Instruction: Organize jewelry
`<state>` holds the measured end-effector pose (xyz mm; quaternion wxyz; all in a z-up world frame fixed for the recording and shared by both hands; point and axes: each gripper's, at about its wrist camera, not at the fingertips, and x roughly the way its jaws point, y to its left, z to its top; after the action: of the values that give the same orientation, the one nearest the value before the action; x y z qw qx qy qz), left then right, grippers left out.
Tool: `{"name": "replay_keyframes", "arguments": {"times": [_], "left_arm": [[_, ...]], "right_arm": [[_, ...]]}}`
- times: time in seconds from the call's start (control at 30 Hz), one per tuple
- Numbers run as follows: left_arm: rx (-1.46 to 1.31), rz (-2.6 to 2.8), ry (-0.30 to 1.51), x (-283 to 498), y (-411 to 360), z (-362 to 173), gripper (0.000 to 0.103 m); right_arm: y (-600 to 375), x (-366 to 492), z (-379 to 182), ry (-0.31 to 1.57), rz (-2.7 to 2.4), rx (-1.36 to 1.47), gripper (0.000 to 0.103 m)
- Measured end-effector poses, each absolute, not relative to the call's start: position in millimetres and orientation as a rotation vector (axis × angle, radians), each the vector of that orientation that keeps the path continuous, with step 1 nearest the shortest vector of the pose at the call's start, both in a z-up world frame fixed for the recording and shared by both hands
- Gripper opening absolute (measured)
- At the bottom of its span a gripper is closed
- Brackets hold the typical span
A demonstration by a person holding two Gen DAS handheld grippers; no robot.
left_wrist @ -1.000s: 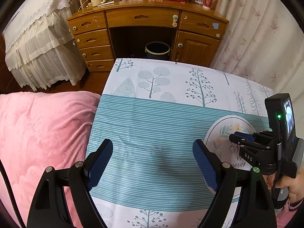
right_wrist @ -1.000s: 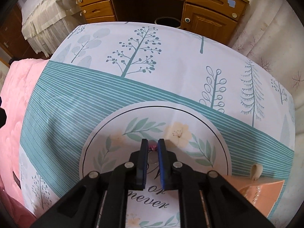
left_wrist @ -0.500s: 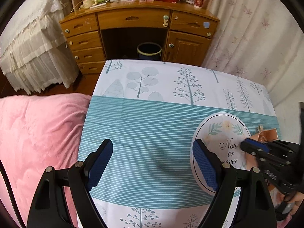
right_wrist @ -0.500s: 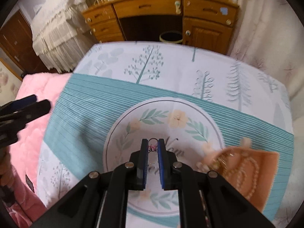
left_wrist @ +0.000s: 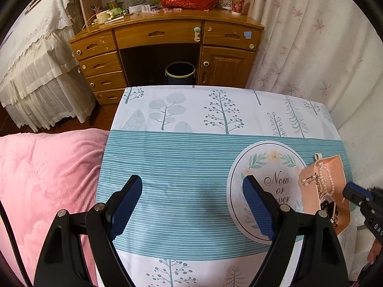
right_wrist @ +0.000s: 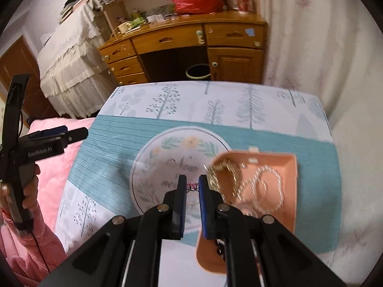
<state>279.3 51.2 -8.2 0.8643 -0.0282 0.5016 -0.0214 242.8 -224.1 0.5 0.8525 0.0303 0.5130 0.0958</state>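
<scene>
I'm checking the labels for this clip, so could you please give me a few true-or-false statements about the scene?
1. The left tongs are open and hold nothing. True.
2. The right tongs are wide open. False: they are nearly shut on a small pink jewelry piece.
3. The peach jewelry tray holds pearl strands. True.
4. The tray sits on the pink blanket. False: it rests on the patterned cloth.

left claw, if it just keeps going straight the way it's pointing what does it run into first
Most likely the teal striped band of the tablecloth. The left claw is open and empty, with only bare cloth between and ahead of its fingers. The peach jewelry tray sits off to the right, outside that line. Depth is uncertain.
</scene>
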Motion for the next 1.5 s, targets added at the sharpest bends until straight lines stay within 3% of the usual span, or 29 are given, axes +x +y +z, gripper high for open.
{"name": "replay_keyframes", "arguments": {"times": [0.27,0.33,0.63,1.0,1.17,1.33,1.5], "left_arm": [[-0.066,-0.125,0.971,248.5,38.9,22.2,0.085],[-0.061,-0.132,0.968,236.7,33.7,26.9,0.085],[-0.049,-0.095,0.999,172.4,20.2,36.2,0.085],[-0.112,-0.04,1.0,91.3,4.5,37.2,0.087],[-0.029,0.0,0.965,62.1,-8.4,35.5,0.089],[-0.038,-0.04,0.953,35.6,-16.1,32.6,0.09],[-0.062,-0.041,0.945,21.7,-17.2,33.6,0.101]], "right_arm": [[-242.4,215.8,-4.3,1.067,0.145,0.128,0.013],[-244.9,209.9,2.2,1.052,0.143,0.136,0.027],[-252.9,173.5,19.7,1.018,0.091,0.153,0.063],[-248.7,94.8,27.1,1.017,0.09,0.152,0.075],[-238.6,58.4,30.5,0.991,0.092,0.14,0.087],[-212.8,36.4,46.6,0.93,0.072,0.014,0.092],[-191.8,19.7,59.1,0.885,0.158,0.002,0.096]]}}
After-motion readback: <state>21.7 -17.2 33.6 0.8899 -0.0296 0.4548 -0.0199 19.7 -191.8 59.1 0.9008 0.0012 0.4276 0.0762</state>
